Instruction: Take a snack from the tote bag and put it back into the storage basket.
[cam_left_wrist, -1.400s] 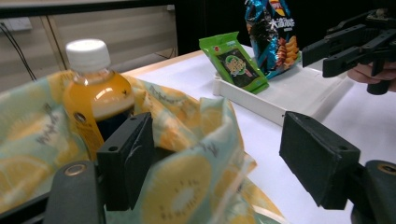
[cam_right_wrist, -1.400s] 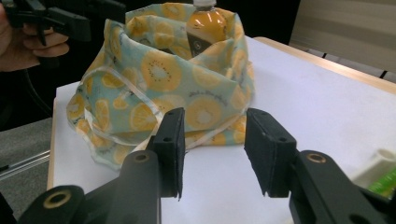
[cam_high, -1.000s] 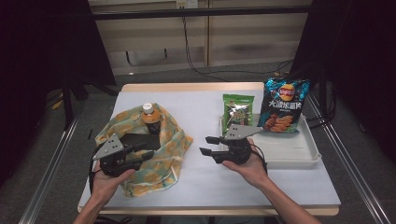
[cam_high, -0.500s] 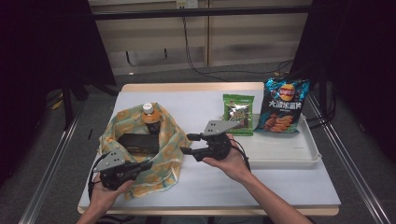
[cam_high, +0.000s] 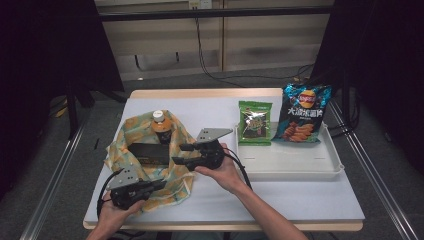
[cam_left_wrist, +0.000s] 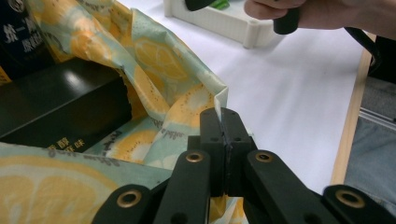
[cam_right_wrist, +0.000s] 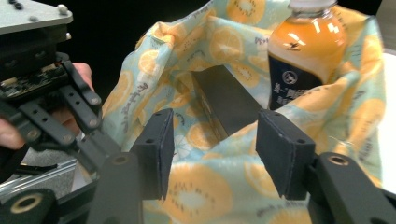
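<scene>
my left gripper (cam_left_wrist: 223, 122) is clenched on the near edge of the cloth bag (cam_high: 150, 165), which lies on the table (cam_high: 300, 200). it looks thin, limp and light, so i'd pinch its rim. my right gripper (cam_right_wrist: 212, 154) hovers unclenched over it.

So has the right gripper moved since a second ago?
Yes. The right gripper has slid left, away from the white tray, and now its open jaws reach over the fruit-print bag.
</scene>
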